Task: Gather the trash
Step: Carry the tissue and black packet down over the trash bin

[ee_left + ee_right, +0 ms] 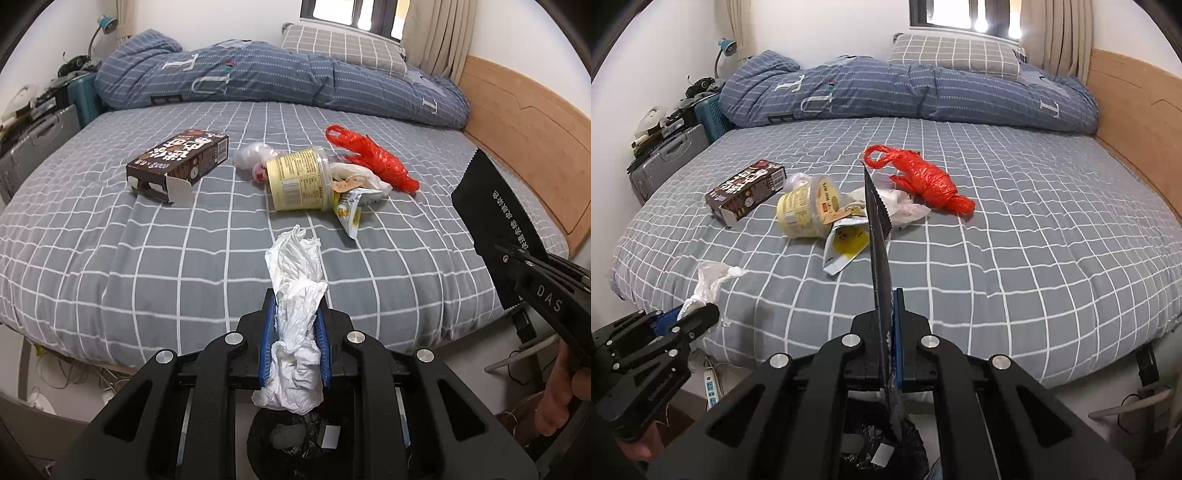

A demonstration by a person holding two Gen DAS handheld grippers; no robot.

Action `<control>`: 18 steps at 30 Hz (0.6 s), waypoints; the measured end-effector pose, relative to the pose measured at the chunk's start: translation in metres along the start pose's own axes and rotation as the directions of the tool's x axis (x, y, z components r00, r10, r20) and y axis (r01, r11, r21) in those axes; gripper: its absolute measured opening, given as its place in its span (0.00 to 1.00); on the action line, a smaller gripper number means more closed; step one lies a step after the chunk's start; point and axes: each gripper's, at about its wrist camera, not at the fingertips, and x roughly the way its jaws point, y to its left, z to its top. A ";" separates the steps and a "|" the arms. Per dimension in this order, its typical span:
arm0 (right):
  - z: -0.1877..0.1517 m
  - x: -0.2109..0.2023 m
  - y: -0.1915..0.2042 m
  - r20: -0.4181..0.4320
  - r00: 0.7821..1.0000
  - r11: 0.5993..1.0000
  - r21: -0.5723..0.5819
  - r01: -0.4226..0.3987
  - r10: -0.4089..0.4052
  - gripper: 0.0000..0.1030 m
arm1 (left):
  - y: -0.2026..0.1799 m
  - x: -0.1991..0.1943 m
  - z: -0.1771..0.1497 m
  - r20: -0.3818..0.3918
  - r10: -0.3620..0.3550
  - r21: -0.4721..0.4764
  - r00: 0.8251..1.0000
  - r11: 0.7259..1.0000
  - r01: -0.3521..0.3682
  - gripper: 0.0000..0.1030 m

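Left wrist view: left gripper (297,314) clamped on a crumpled white tissue (295,295), long axis running straight out along the fingers, far end pointing toward the bed (92,240); tissue's lower end hangs over a black-lined trash bin (295,439) right below the jaws. At right edge, right gripper (517,258) pinches a flat black sachet (495,221), serrated end tilted up and left. On the checked sheet, loose trash count: one brown carton (177,164) lying flat with open flap toward camera, one yellow tub (297,181) on its side with mouth to the right, one red plastic bag (373,157) knotted, long axis diagonal, one yellow snack wrapper (349,210), one clear bag (255,158) behind the tub, one white bag (360,177) at the tub's mouth. Blue duvet (258,77) and one pillow (343,46) at the far side; nothing sits between gripper and bin. Right wrist view: right gripper (890,306) closed on the black sachet (879,236), seen edge-on, long axis along the fingers, tip crossing in front of the white bag (905,206) and red plastic bag (931,184). Trash bin (882,443) directly below. Left gripper (698,317) at lower left, closed on the tissue (709,284), off the bed edge. Carton (746,192), tub (809,210), wrapper (846,243) clustered left of the sachet. Suitcases (672,155) beside the bed, left.
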 end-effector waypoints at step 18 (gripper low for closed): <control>-0.033 -0.042 0.023 -0.011 0.999 0.999 -0.008 -0.053 0.053 0.03 | -0.002 -0.041 -0.031 -0.021 0.027 0.013 0.999 1.000 -0.027 0.18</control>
